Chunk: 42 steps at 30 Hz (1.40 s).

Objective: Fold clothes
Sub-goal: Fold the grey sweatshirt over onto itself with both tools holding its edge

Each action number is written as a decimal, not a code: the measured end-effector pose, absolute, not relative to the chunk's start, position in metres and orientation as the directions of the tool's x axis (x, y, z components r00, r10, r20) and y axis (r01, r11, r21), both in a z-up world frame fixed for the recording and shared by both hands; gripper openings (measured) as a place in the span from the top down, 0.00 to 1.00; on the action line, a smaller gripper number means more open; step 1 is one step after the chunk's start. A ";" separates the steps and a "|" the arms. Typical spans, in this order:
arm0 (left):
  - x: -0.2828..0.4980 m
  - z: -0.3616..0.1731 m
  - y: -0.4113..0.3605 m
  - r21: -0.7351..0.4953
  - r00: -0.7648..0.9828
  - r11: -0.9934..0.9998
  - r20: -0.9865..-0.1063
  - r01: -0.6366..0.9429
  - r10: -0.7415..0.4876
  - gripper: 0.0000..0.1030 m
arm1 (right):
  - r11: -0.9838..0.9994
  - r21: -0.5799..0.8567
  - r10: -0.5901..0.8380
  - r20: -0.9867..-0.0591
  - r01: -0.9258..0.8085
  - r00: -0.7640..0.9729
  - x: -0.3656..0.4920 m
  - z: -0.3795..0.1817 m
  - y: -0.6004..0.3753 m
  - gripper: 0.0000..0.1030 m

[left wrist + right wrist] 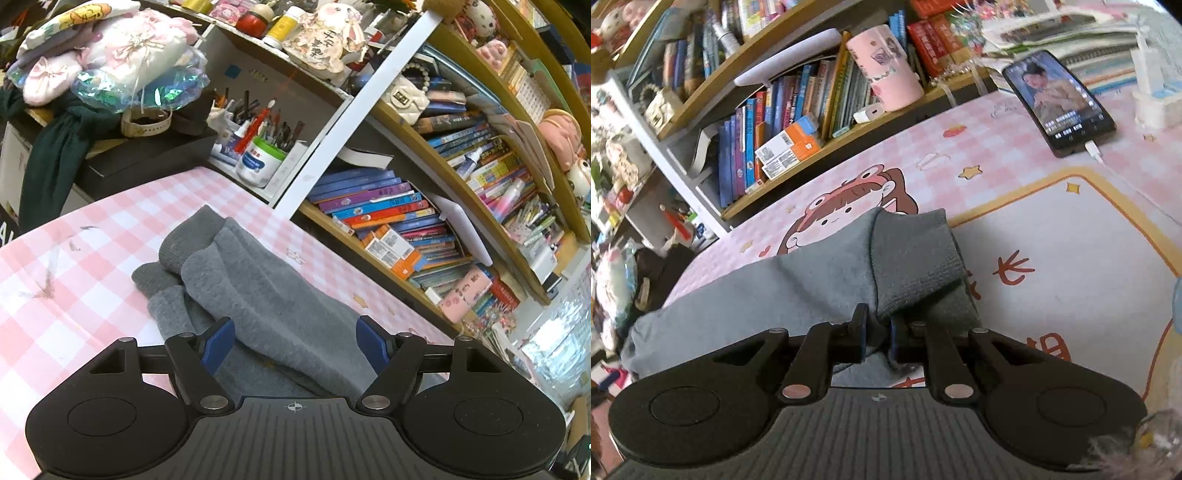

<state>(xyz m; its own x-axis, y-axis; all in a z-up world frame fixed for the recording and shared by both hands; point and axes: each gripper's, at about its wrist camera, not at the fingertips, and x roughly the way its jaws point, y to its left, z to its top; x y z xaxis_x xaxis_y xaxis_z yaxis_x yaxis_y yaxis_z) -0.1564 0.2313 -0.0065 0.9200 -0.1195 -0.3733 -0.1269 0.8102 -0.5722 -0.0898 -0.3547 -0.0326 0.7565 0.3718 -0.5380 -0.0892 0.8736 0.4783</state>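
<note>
We see the grey fleece garment [258, 295] lying folded on the desk [92, 258], which is covered by a pink checked mat, in front of the bookshelf [424, 229]. Our left gripper [295, 343] hovers over the garment, jaws wide, nothing pinched. Our right gripper [878, 332] has its jaws clamped on a ribbed edge of the garment [812, 288], beside the phone [1060, 103].

the left gripper [295, 341] hovers with blue-padded jaws spread wide over a folded grey fleece garment [255, 280] lying on a pink-and-white checked tablecloth [85, 266], beside crowded wooden bookshelves [443, 206].
</note>
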 end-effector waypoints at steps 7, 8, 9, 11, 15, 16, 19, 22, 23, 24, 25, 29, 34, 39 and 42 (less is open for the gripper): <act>-0.154 -0.013 0.242 -0.650 0.932 0.735 -0.355 -0.195 -0.066 0.35 | 0.914 0.381 0.344 -0.550 -0.138 0.761 -0.091 -0.026 -0.342 0.90; -0.152 -0.015 0.242 -0.658 0.931 0.726 -0.358 -0.198 -0.071 0.37 | 0.916 0.376 0.343 -0.549 -0.141 0.762 -0.091 -0.026 -0.342 0.90; -0.150 -0.017 0.243 -0.667 0.930 0.718 -0.361 -0.201 -0.075 0.42 | 0.916 0.375 0.344 -0.547 -0.144 0.763 -0.091 -0.027 -0.342 0.89; -0.146 -0.020 0.243 -0.683 0.927 0.701 -0.366 -0.207 -0.083 0.48 | 0.915 0.376 0.347 -0.543 -0.148 0.765 -0.092 -0.027 -0.343 0.88; -0.130 -0.030 0.244 -0.707 0.914 0.672 -0.391 -0.221 -0.111 0.51 | 0.906 0.395 0.361 -0.531 -0.154 0.767 -0.092 -0.029 -0.346 0.88; -0.124 -0.033 0.246 -0.715 0.910 0.662 -0.397 -0.226 -0.118 0.62 | 0.905 0.397 0.363 -0.530 -0.154 0.766 -0.092 -0.029 -0.346 0.88; -0.113 -0.040 0.252 -0.758 0.916 0.612 -0.378 -0.225 -0.132 0.90 | 0.901 0.405 0.369 -0.529 -0.155 0.764 -0.092 -0.029 -0.347 0.88; -0.125 -0.013 0.241 -0.721 0.964 0.685 -0.243 -0.106 -0.106 0.95 | 0.889 0.435 0.376 -0.520 -0.141 0.767 -0.092 -0.030 -0.350 0.88; -0.133 -0.002 0.235 -0.691 0.973 0.720 -0.206 -0.067 -0.108 0.95 | 0.884 0.448 0.378 -0.517 -0.134 0.768 -0.093 -0.031 -0.351 0.88; -0.140 0.008 0.230 -0.664 0.978 0.747 -0.175 -0.032 -0.113 0.95 | 0.878 0.461 0.380 -0.513 -0.127 0.769 -0.093 -0.032 -0.353 0.88; -0.144 0.007 0.231 -0.661 0.976 0.749 -0.189 -0.046 -0.107 0.95 | 0.872 0.474 0.384 -0.510 -0.121 0.770 -0.093 -0.032 -0.354 0.88; -0.151 -0.018 0.245 -0.679 0.947 0.716 -0.312 -0.165 -0.078 0.95 | 0.856 0.507 0.392 -0.501 -0.106 0.772 -0.093 -0.034 -0.358 0.89; -0.147 -0.055 0.256 -0.709 0.908 0.658 -0.409 -0.252 -0.093 0.94 | 0.861 0.499 0.387 -0.513 -0.101 0.766 -0.092 -0.030 -0.356 0.88; -0.144 -0.052 0.255 -0.704 0.909 0.669 -0.404 -0.238 -0.102 0.94 | 0.869 0.465 0.385 -0.422 -0.169 0.821 -0.105 -0.001 -0.354 0.91; -0.145 -0.053 0.255 -0.703 0.910 0.673 -0.400 -0.231 -0.105 0.94 | 0.898 0.390 0.366 -0.401 -0.205 0.840 -0.116 0.016 -0.349 0.91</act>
<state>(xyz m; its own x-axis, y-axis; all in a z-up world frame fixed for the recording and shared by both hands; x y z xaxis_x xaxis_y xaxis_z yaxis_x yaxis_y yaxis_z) -0.1447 0.2552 -0.0530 0.9103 -0.1051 -0.4003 -0.2314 0.6727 -0.7028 -0.1159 -0.3485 0.0159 0.8396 0.3665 -0.4009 -0.2055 0.8976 0.3901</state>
